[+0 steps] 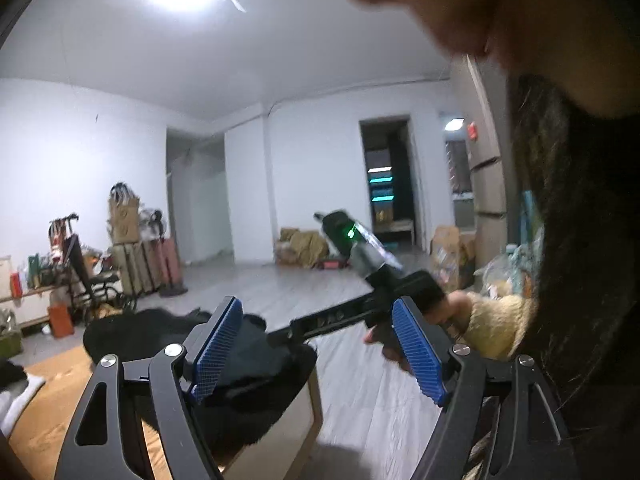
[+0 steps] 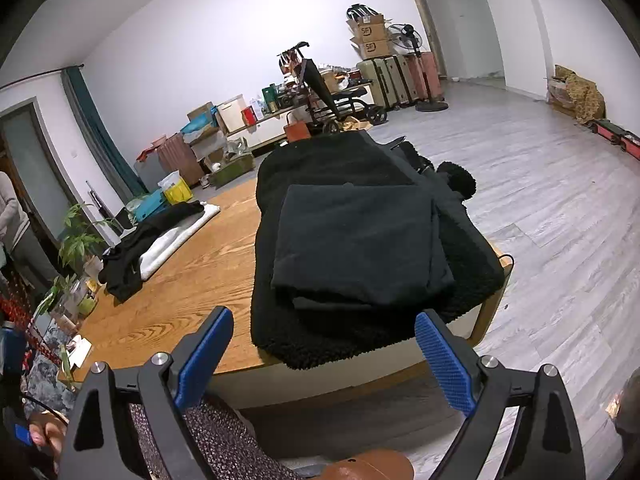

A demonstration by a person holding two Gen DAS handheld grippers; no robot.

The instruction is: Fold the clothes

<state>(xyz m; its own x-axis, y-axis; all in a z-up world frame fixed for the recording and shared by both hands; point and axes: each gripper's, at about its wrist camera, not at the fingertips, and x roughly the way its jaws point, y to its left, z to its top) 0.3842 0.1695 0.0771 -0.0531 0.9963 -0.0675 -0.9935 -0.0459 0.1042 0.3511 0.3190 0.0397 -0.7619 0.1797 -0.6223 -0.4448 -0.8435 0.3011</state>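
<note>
On the wooden tabletop (image 2: pixel 192 272) a folded dark garment (image 2: pixel 360 244) lies square on top of a black fleece garment (image 2: pixel 304 340), which spreads along the right side of the tabletop and drapes a little over its near edge. Seen from the right wrist, the right gripper (image 2: pixel 324 356) is held off the near edge of the tabletop with its blue-padded jaws wide apart and nothing between them; the folded dark garment lies beyond the jaws, roughly centred in the gap, and the near hem of the black fleece garment sits just past the fingertips without touching them. Farther left on the tabletop a second pile, dark cloth over white cloth (image 2: pixel 160 240), lies well apart from both garments. From the left wrist, the left gripper (image 1: pixel 320 352) is raised and tilted, its jaws also spread wide and empty. Below and beyond its left pad the black fleece garment (image 1: pixel 248 384) shows at the corner of the tabletop (image 1: pixel 48 404), under the jaws rather than between them, and whether the pad touches it cannot be told. Beyond its right pad, the right gripper (image 1: pixel 360 316) appears in the person's hand (image 1: pixel 400 340), with a green light on its body, blurred. The person's chin and long dark hair fill the right of this view.
</note>
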